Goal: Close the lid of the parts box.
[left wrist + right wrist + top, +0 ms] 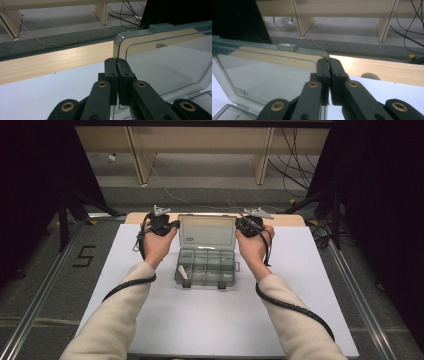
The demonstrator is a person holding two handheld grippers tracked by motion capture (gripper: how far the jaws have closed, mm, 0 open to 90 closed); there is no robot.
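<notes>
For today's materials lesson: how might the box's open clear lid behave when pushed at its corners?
The lid looks thin, so it may flex slightly. Both grippers, left and right, pinch its edges, suggesting it is light. It would probably swing on its hinge rather than slide.

The organiser box point(206, 265) is smoky grey, its lid point(207, 232) clear; the table point(125, 320) is white with a pale wood edge; each hand-held gripper is black; the sleeves point(115, 320) are cream.

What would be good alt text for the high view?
A person's two hands hold the left gripper and right gripper shut on the side edges of the raised clear lid of a compartment box on a white table.
</notes>
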